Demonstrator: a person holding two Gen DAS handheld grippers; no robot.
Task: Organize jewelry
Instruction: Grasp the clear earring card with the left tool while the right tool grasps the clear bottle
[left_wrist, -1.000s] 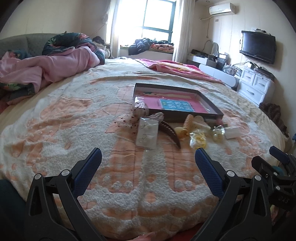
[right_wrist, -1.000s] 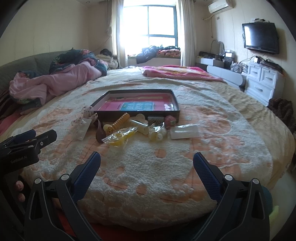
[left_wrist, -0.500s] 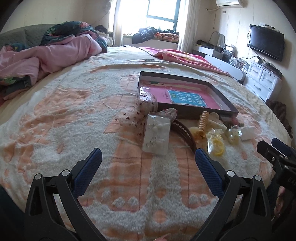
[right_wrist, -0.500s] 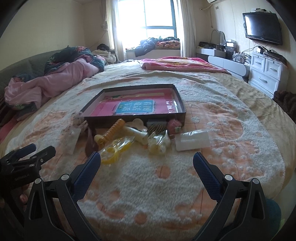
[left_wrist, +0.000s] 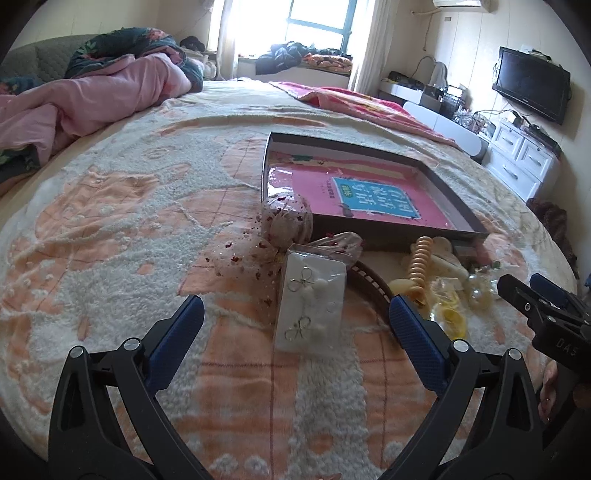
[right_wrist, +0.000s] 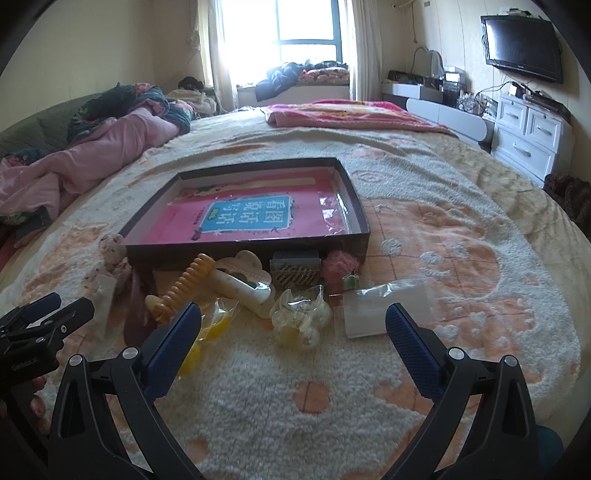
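Observation:
A dark shallow box (left_wrist: 373, 225) (right_wrist: 251, 245) with a pink book inside lies on the bed. Along its near wall lies jewelry. A white earring card (left_wrist: 310, 301) sits between my left gripper's (left_wrist: 295, 321) open fingers, just ahead of the tips. Beside it are a dark headband (left_wrist: 369, 282), a yellow spiral clip (left_wrist: 419, 264) (right_wrist: 184, 282) and a netted bow (left_wrist: 286, 218). My right gripper (right_wrist: 293, 330) is open over bagged pearl pieces (right_wrist: 301, 314), with a clear packet (right_wrist: 384, 308), a cream claw clip (right_wrist: 240, 282) and a pink pompom (right_wrist: 340, 267) near.
The bed has a fluffy orange-and-white blanket (left_wrist: 110, 229). A pink quilt (left_wrist: 85, 107) is heaped at the far left. White drawers (right_wrist: 528, 140) and a wall television (right_wrist: 522, 44) stand to the right. A hand (left_wrist: 550, 384) holds the other gripper at each view's edge.
Both grippers have moved forward toward the jewelry. The earring card now lies between the left fingers, the pearl bag between the right ones. Nothing was picked up.

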